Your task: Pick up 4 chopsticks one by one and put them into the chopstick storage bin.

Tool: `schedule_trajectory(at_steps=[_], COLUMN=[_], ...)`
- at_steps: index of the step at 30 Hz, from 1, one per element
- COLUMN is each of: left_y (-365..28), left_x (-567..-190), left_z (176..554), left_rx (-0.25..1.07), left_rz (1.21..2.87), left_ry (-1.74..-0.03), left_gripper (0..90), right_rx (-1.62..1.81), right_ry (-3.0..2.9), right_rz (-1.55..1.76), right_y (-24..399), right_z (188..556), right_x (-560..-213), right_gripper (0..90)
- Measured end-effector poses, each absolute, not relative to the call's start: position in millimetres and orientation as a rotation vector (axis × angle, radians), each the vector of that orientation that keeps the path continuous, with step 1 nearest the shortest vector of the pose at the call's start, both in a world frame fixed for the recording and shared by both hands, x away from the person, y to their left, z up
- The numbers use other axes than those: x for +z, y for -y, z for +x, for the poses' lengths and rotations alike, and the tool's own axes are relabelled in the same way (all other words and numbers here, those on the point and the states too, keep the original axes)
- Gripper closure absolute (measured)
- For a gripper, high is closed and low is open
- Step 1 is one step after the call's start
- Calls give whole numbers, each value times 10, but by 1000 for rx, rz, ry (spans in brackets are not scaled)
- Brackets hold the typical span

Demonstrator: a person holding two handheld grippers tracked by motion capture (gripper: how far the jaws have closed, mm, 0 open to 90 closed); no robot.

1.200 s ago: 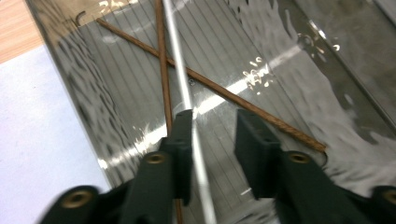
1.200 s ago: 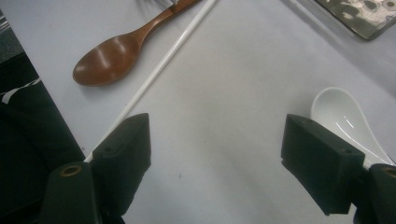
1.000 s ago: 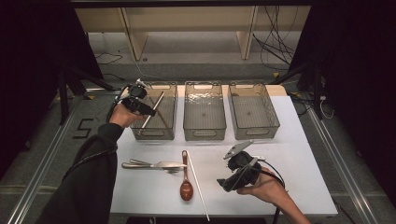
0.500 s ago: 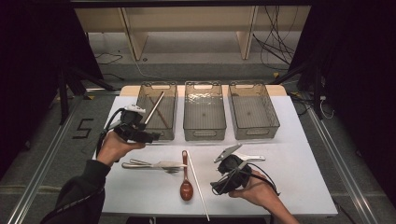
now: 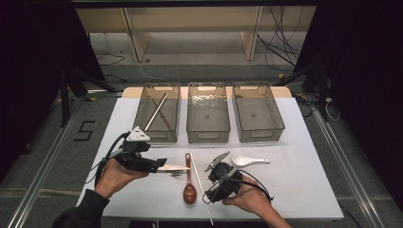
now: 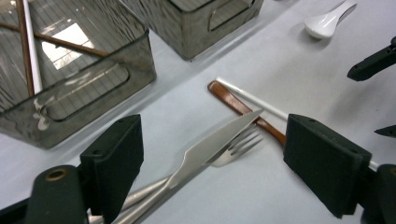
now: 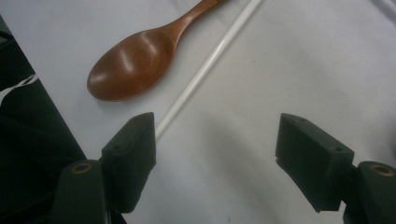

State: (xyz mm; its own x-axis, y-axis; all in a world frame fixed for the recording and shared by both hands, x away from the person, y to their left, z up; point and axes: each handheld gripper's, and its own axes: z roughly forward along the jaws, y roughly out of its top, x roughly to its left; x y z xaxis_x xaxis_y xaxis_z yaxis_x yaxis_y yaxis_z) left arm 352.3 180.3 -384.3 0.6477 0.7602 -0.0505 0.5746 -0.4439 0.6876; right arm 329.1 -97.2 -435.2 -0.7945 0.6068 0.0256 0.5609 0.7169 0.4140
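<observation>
On the white table [image 5: 304, 171], both tongs gape empty, the left tongs [image 6: 212, 154] hiding the knife [image 6: 205, 149] handle

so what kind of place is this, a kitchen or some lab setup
Most likely a lab recording setup, not a kitchen: a white table on a bare floor, dark curtains around it, loose cables behind, and three clear sorting bins.

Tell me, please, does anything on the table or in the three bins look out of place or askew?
Mostly it is tidy. In the left bin, the white chopstick leans at a slant, its top end resting on the back rim, crossed with a brown one. On the table, a knife lies across a fork. Nothing looks spilled or damaged.
</observation>
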Motion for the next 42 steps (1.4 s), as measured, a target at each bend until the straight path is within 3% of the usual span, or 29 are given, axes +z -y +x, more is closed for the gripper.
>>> schedule_trajectory(at_steps=[20,42], left_y=[-1801,-1828], left_x=[-4089,-4127], left_z=[3294,3306], left_rx=[340,323], left_rz=[2222,2236], left_ry=[-1005,-1009], left_gripper=[157,152], right_rx=[541,462], right_ry=[-2849,-2885], right_rz=[945,942], right_y=[790,744], right_z=[3389,3454], right_x=[-4533,-4611], right_gripper=[301,329])
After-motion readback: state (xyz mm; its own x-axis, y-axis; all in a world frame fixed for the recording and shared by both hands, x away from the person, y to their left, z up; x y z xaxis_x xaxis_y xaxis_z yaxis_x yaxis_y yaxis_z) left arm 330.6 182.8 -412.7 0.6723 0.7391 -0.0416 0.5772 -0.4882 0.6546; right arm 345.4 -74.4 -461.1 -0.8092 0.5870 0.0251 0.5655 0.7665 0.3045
